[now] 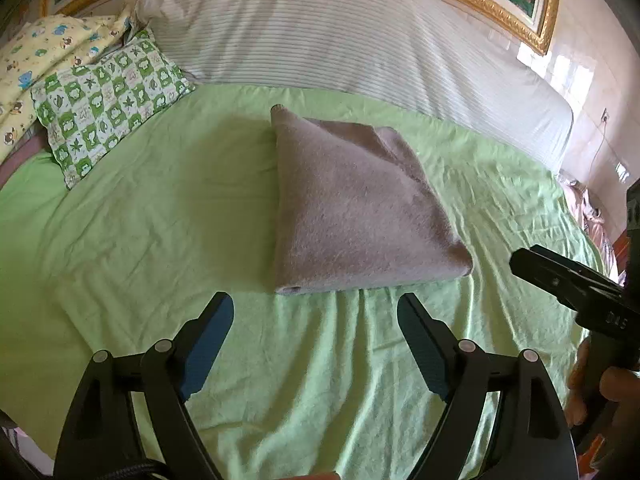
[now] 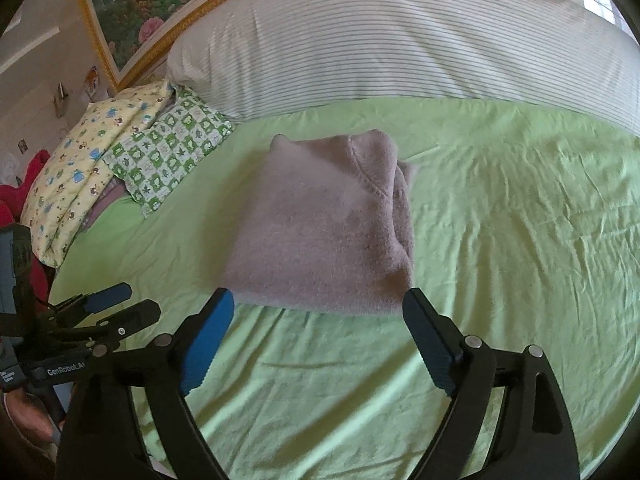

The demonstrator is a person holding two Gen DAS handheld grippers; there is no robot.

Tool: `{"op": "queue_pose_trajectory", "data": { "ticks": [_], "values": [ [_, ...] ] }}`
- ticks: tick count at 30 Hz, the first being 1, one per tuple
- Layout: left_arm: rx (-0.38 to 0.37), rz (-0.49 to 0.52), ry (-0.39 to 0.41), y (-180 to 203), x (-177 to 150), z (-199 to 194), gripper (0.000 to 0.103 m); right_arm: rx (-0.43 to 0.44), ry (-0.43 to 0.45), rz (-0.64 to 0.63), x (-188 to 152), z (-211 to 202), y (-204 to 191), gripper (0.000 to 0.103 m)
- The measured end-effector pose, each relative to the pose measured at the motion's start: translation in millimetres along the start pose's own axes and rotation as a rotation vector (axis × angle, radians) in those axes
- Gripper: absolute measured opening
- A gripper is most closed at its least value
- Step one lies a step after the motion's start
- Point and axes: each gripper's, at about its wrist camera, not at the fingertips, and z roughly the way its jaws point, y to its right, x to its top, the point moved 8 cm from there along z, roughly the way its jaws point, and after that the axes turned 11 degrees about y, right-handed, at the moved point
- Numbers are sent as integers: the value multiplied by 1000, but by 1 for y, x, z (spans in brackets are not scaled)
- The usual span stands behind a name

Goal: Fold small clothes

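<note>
**Folded garment lies dead ahead of both grippers, nearer the right one**

The grey-mauve fleece garment (image 1: pixel 352 208) sits folded into a compact packet on the green bedsheet (image 1: pixel 160 220), in the middle of both frames. In the left wrist view its near edge runs across the frame just above the gap between the fingers, and its long axis runs away up the frame toward the striped bolster (image 1: pixel 340 28). The left gripper (image 1: pixel 316 304) stands wide open and holds nothing; its fingertips stop short of the cloth, with a strip of sheet between.

In the right wrist view the right gripper (image 2: pixel 318 300) is likewise spread wide and empty, but the garment (image 2: pixel 320 220) fills the space directly between its tips, the near hem almost level with them. So the right one appears the closer, though the fisheye stretch makes that margin hard to trust. The layered, open side of the fold shows at the right of the packet in this view.

The packet already looks fully folded; any coming move is likely a straight push forward onto that near hem.
</note>
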Motion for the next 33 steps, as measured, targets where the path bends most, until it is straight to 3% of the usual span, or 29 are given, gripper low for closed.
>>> {"op": "queue_pose_trajectory", "data": {
  "ticks": [11,33],
  "values": [
    [61,21,-44,-9,-7,43,85,-20,-49,-1,-17,18,13,91],
    [153,39,-46,-18,-4,76,85,-23,-88,-28,-23,64,16,94]
  ]
}}
